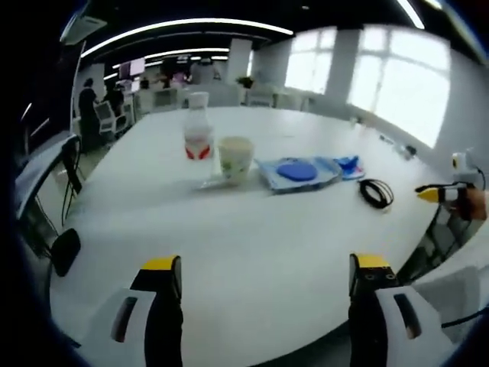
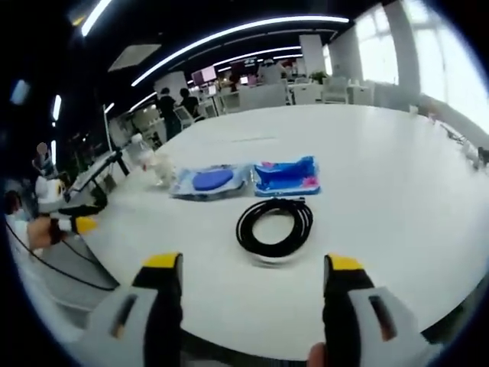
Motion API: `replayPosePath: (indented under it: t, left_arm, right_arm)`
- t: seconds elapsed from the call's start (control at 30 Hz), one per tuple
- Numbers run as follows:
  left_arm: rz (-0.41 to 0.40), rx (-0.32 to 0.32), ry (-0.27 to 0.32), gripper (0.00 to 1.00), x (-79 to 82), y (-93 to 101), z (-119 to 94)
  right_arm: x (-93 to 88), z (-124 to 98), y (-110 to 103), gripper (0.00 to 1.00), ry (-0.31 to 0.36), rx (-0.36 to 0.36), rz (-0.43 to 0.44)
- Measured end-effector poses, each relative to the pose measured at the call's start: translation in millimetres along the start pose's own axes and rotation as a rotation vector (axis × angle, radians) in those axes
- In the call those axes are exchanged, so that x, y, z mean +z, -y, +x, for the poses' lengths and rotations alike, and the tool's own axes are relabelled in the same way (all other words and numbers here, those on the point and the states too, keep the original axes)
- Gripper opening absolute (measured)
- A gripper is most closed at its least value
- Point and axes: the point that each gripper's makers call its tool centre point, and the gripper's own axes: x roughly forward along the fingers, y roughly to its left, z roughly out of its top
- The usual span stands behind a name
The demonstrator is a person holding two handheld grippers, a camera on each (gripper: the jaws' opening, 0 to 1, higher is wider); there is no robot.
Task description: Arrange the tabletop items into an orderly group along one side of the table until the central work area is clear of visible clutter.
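Observation:
On the white table (image 1: 153,199) stand a clear bottle with a red label (image 1: 197,134) and a pale paper cup (image 1: 234,158). To their right lie a clear bag holding a blue disc (image 1: 298,171), a blue packet (image 1: 350,164) and a coiled black cable (image 1: 376,192). My left gripper (image 1: 267,264) hovers open over the near table edge, nothing between its jaws. My right gripper (image 2: 254,264) is open just short of the cable coil (image 2: 275,227). Beyond the coil are the blue packet (image 2: 286,176) and the disc bag (image 2: 208,180). Each gripper shows at the other view's edge (image 1: 447,193) (image 2: 65,224).
Office chairs (image 1: 65,172) stand along the table's left side. People stand among desks at the back (image 1: 88,99). Bright windows (image 1: 397,76) line the far right wall. Small items (image 2: 477,153) lie near the table's far right edge. Wide bare tabletop (image 2: 397,183) surrounds the group of items.

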Motion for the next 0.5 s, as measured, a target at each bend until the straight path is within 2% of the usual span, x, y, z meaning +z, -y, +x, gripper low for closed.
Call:
replayPosePath:
  t: [0.23,0.5]
  left_arm:
    - [-0.003,-0.004,-0.010,0.90,-6.9,-10.9,0]
    - [0.001,-0.024,-0.008,0.90,-7.7,-10.1,-3]
  right_arm:
    - [-9.3,-5,-5,0.74,0.002,-0.032,0.040]
    - [-13.4,-8,-8,0.74,-0.006,-0.051,0.039]
